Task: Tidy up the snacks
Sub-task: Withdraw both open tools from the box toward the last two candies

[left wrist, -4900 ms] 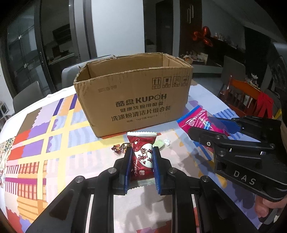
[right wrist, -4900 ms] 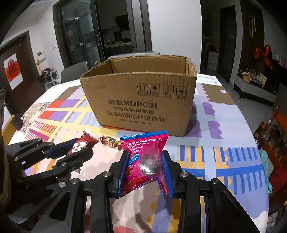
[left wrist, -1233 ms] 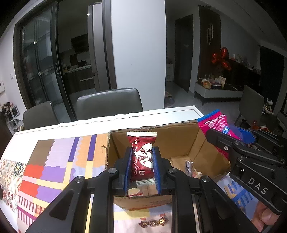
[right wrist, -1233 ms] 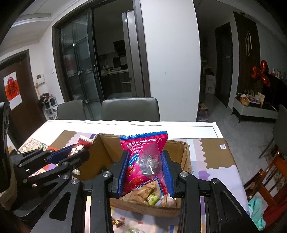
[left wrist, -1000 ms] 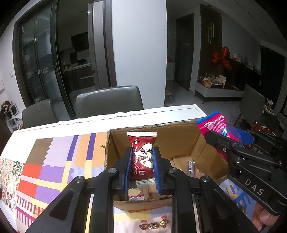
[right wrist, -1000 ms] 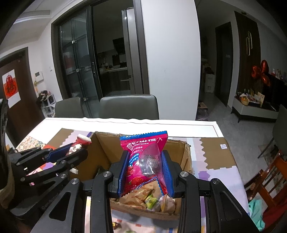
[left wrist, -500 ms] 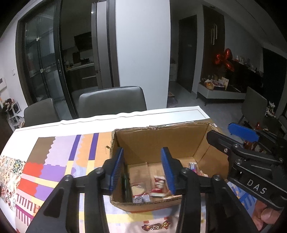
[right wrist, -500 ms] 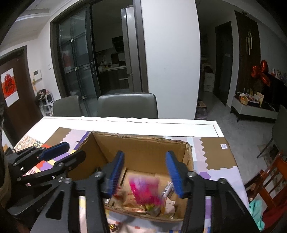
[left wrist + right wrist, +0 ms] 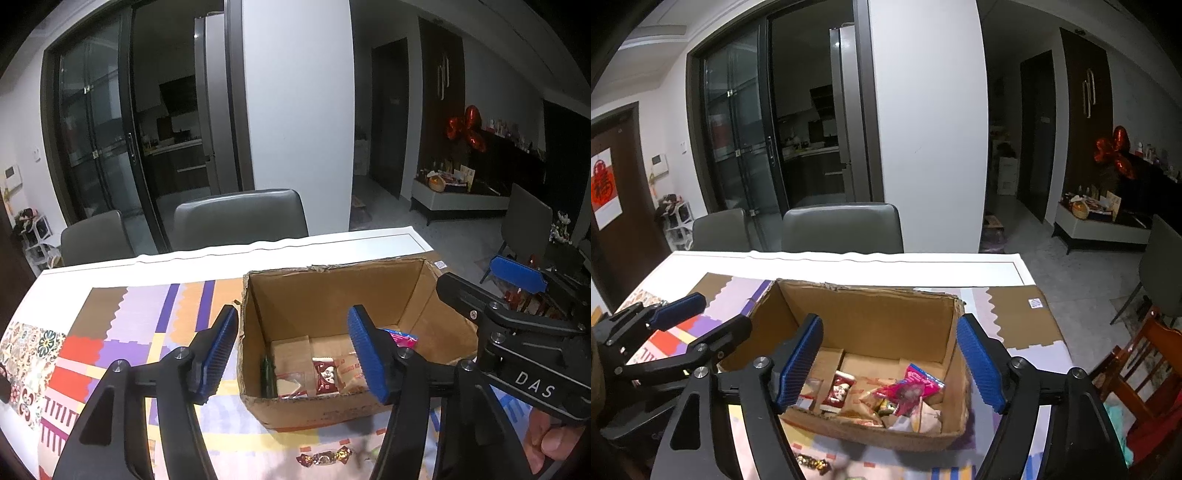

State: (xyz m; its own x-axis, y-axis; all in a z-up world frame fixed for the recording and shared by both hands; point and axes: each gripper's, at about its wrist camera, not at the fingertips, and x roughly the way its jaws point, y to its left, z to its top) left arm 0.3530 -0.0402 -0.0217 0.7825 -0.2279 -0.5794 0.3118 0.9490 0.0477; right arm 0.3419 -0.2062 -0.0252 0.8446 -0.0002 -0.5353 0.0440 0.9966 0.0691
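Your left hand-held gripper (image 9: 293,354) and right hand-held gripper (image 9: 888,365) hover over the cardboard box (image 9: 871,306), jaws opening and empty. Snack packets (image 9: 905,393) lie inside. The box sits on your bench's patchwork cloth (image 9: 122,332); grey chairs (image 9: 842,229) and dark glass doors (image 9: 738,147) stand behind.

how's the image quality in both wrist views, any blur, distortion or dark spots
Left wrist view: heavy fisheye bending with black corners, dim indoor light; the cardboard box is sharp. Right wrist view: same curved edges; the pink snack bag inside the box looks slightly smeared, and the wrapped candy at the bottom edge is dark.
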